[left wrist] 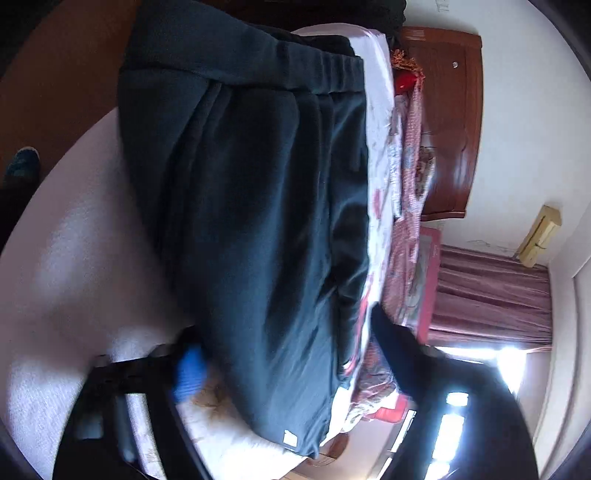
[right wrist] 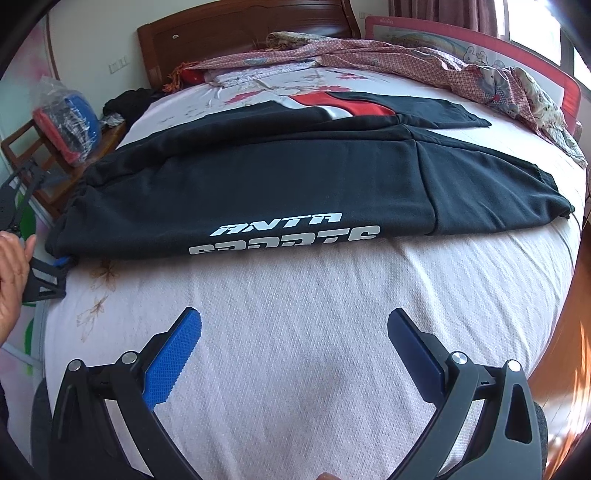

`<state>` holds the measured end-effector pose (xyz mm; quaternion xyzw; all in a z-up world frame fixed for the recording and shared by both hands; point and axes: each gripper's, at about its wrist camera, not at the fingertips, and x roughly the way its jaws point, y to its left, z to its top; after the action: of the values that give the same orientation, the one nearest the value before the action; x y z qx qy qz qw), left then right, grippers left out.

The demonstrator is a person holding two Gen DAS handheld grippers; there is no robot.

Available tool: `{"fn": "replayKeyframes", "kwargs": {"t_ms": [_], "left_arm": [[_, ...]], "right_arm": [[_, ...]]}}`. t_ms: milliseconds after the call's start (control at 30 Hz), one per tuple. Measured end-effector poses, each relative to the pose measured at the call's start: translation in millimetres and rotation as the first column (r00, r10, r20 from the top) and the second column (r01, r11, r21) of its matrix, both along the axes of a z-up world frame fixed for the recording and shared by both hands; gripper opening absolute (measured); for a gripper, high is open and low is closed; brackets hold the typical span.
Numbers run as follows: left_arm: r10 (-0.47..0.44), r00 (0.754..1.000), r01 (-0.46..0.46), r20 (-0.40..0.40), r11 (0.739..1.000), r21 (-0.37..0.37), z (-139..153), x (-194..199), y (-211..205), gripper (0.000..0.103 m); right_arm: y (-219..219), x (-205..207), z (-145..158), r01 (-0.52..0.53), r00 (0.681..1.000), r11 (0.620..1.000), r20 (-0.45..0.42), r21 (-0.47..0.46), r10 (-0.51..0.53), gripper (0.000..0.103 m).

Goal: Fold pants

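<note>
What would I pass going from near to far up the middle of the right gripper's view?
Right gripper → bare white bedspread → dark pants → red and black garment → checked blanket → wooden headboard.

Right gripper (right wrist: 293, 325) held low and level, its two fingers spread wide apart with nothing between them, blue pads (right wrist: 173, 354) facing inward. Left gripper (right wrist: 55, 271) seen at the far left of the right wrist view, gripped by a bare hand (right wrist: 11, 273); jaw state not clear there. In the left wrist view, rolled sideways, blurred, one blue fingertip (left wrist: 190, 371) visible.
</note>
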<state>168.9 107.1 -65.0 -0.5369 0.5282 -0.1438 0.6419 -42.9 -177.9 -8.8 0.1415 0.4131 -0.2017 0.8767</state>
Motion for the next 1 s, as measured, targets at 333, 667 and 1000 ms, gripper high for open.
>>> {"fn": "replayKeyframes", "kwargs": {"t_ms": [333, 667, 1000], "left_arm": [[0.034, 0.997, -0.036, 0.074, 0.999, 0.019, 15.5, -34.4, 17.4, 0.006], [-0.017, 0.987, 0.023, 0.159, 0.999, -0.038, 51.4, -64.3, 24.8, 0.007], [-0.021, 0.987, 0.021, 0.158, 1.0, 0.001, 52.9, -61.2, 7.6, 0.007]], "right_arm": [[-68.0, -29.2, 16.6, 0.096, 0.99, 0.967, 0.081, 0.236, -0.118, 0.1], [-241.1, -90.6, 5.3, 0.228, 0.899, 0.721, 0.142, 0.654, -0.414, 0.1], [-304.9, -85.0, -17.8, 0.334, 0.789, 0.555, 0.096, 0.761, -0.607, 0.098]]}}
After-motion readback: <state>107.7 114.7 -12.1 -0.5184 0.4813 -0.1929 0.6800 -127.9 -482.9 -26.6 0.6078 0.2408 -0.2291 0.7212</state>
